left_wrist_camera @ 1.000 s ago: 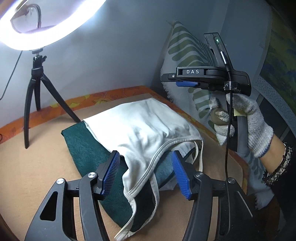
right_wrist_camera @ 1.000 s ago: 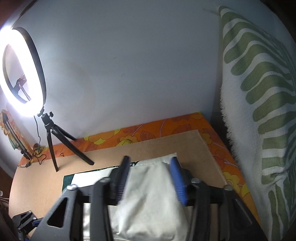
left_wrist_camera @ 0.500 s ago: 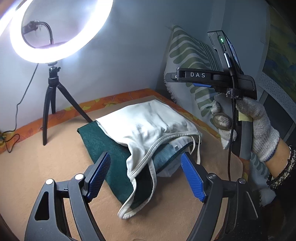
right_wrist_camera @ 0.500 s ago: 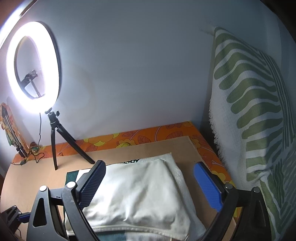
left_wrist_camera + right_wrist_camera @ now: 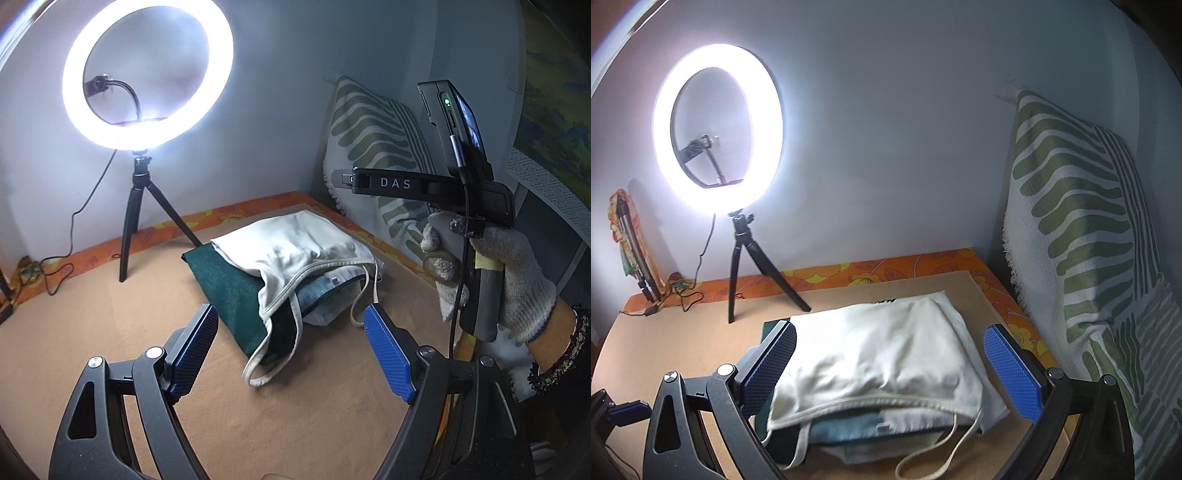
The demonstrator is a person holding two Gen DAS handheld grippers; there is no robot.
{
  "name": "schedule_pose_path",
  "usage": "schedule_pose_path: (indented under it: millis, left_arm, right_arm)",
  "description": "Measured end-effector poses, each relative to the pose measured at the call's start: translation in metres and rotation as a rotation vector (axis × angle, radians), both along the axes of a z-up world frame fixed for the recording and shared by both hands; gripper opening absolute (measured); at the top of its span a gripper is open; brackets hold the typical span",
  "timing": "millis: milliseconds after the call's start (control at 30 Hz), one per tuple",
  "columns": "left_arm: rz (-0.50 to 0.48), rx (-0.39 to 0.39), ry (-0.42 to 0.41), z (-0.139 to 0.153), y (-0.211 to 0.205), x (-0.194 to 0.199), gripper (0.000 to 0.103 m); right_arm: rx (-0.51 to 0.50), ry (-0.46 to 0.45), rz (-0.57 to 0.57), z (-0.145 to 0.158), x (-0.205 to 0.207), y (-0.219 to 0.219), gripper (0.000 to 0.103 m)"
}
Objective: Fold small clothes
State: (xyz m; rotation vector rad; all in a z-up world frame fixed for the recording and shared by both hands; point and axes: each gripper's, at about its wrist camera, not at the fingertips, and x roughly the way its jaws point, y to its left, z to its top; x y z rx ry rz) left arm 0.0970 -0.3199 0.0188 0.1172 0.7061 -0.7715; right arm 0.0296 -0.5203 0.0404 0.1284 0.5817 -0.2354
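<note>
Left gripper [image 5: 290,349]: jaws spread wide, holding nothing, hovering above the mat [image 5: 92,325] just in front of the white top [image 5: 295,243]. Right gripper [image 5: 888,369]: also wide apart, empty, fingers either side of the white top, above it. White top lies crumpled over a dark green cloth [image 5: 229,291], w/ a blue-grey piece [image 5: 849,424] tucked under it; straps trail off the near edge. Gloved right hand [image 5: 517,280] grips the right unit's handle; its bar reads "DAS". Behind the white top: ring light [image 5: 718,144] on tripod. Beside it, right: green-striped pillow [image 5: 1082,240].
</note>
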Motion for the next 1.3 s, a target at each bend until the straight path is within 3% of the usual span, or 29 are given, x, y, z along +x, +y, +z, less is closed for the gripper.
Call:
schedule_pose_path:
  millis: [467,800,967,1300]
  left_arm:
    - [-0.008,0.009,-0.059,0.015,0.056,-0.061,0.082]
    - [-0.016,0.01,-0.065,0.004,0.096,-0.088,0.082]
    - [0.021,0.037,-0.076,-0.005,0.108,-0.09,0.088]
    - [0.069,0.157,-0.109,-0.023,0.114,-0.092,0.088]
  right_arm:
    - [-0.046,-0.01,-0.046,-0.012,-0.073,0.076,0.103]
    - [-0.031,0.006,-0.068,-0.031,-0.109,0.118,0.103]
    - [-0.018,0.011,-0.051,-0.039,-0.117,0.133,0.103]
    - [-0.028,-0.028,-0.064,-0.048,-0.127,0.152,0.103]
